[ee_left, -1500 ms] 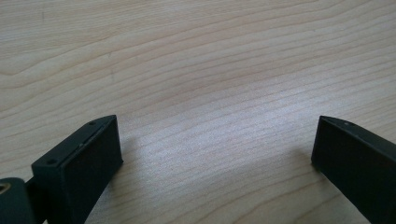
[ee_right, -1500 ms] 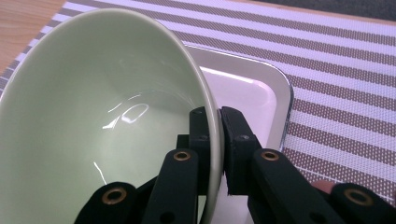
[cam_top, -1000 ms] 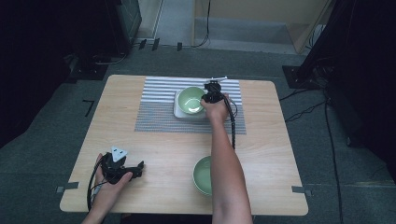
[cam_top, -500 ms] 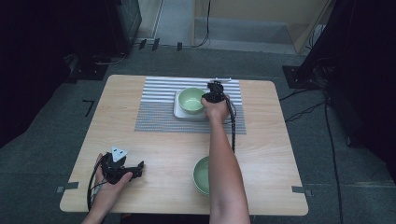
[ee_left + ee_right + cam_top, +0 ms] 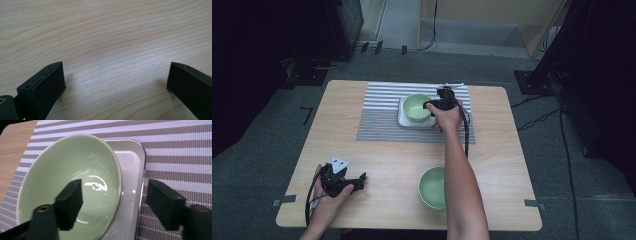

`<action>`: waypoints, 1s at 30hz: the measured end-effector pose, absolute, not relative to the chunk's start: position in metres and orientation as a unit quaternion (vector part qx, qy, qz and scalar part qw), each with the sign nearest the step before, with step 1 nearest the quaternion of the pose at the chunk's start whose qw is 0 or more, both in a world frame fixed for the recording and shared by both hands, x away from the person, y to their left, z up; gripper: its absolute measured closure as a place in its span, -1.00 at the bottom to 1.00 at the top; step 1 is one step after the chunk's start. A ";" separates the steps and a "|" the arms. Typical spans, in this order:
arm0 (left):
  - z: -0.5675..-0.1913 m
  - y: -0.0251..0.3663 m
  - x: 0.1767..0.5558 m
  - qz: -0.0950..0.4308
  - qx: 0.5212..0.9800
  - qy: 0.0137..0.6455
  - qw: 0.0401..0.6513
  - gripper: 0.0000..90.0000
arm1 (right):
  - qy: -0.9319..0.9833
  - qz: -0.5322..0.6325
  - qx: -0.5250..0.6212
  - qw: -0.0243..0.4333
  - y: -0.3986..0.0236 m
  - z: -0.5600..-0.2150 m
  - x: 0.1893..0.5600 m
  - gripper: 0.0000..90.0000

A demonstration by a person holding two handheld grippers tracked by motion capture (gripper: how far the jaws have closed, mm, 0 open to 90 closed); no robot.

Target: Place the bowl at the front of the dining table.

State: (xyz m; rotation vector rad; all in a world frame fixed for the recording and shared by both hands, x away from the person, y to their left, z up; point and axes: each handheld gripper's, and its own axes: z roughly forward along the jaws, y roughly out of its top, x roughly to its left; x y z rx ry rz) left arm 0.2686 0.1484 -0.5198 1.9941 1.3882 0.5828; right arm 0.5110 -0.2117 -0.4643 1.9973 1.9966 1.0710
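Bowl (image 5: 67, 187) sitting in a white tray (image 5: 136, 170) on the striped mat (image 5: 175, 147), at the far middle of the surface (image 5: 377, 165). Pale green, glossy, round, empty, upright, with a bright glint on the inside bottom. Rim's near-right stretch passing between the jaws of the right gripper (image 5: 113, 202): one jaw hanging inside the bowl, the other outside over the tray's edge. Jaws standing wide, just opened further, pads clear of the rim on both sides, nothing pinched. In the high view, right gripper (image 5: 430, 104) at the bowl's (image 5: 417, 106) right side, hand behind it, forearm reaching across from the near edge.

Second bowl (image 5: 432, 187), same green, resting bare on the wood near the front edge, just left of that forearm, well apart from the tray (image 5: 404, 120).

Left gripper (image 5: 360, 180) lying low at the near-left corner, held in the left hand, far from both bowls. Jaws spread wide in the left gripper view (image 5: 115, 82), only bare wood grain (image 5: 112, 37) between them, nothing held.
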 end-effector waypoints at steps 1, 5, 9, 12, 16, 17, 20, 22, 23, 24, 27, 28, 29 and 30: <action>-0.520 0.148 0.269 0.221 0.757 0.527 0.316 -0.98 | 0.663 0.369 0.648 0.060 -0.215 -0.460 0.507 -0.52; -0.520 0.148 0.269 0.221 0.757 0.527 0.316 -0.98 | 0.667 0.373 0.640 0.076 -0.217 -0.455 0.503 -0.52; -0.520 0.148 0.269 0.221 0.757 0.527 0.316 -0.98 | 0.679 0.368 0.628 0.097 -0.219 -0.450 0.495 -0.51; -0.520 0.148 0.269 0.221 0.757 0.527 0.316 -0.98 | 0.699 0.368 0.601 0.120 -0.221 -0.450 0.484 -0.52; -0.520 0.148 0.269 0.221 0.757 0.527 0.316 -0.98 | 0.704 0.369 0.593 0.126 -0.223 -0.451 0.478 -0.52; -0.520 0.148 0.269 0.221 0.757 0.527 0.316 -0.98 | 0.706 0.372 0.589 0.127 -0.223 -0.451 0.475 -0.54; -0.520 0.148 0.269 0.221 0.757 0.528 0.316 -0.98 | 0.706 0.382 0.581 0.135 -0.224 -0.450 0.469 -0.54; -0.520 0.148 0.269 0.221 0.757 0.528 0.316 -0.98 | 0.709 0.385 0.575 0.136 -0.224 -0.449 0.464 -0.55; -0.520 0.148 0.269 0.221 0.757 0.528 0.316 -0.98 | 0.711 0.384 0.570 0.146 -0.224 -0.449 0.462 -0.54; -0.520 0.148 0.269 0.221 0.757 0.528 0.316 -0.98 | 0.714 0.381 0.567 0.152 -0.224 -0.449 0.460 -0.56; -0.520 0.148 0.269 0.221 0.757 0.528 0.316 -0.98 | 0.715 0.382 0.563 0.162 -0.226 -0.447 0.455 -0.58; -0.520 0.148 0.269 0.221 0.757 0.528 0.316 -0.98 | 0.714 0.387 0.562 0.159 -0.227 -0.446 0.453 -0.58; -0.520 0.148 0.269 0.221 0.757 0.528 0.316 -0.98 | 0.712 0.390 0.562 0.159 -0.229 -0.446 0.451 -0.59; -0.520 0.148 0.269 0.221 0.757 0.528 0.316 -0.98 | 0.711 0.392 0.562 0.160 -0.229 -0.445 0.450 -0.58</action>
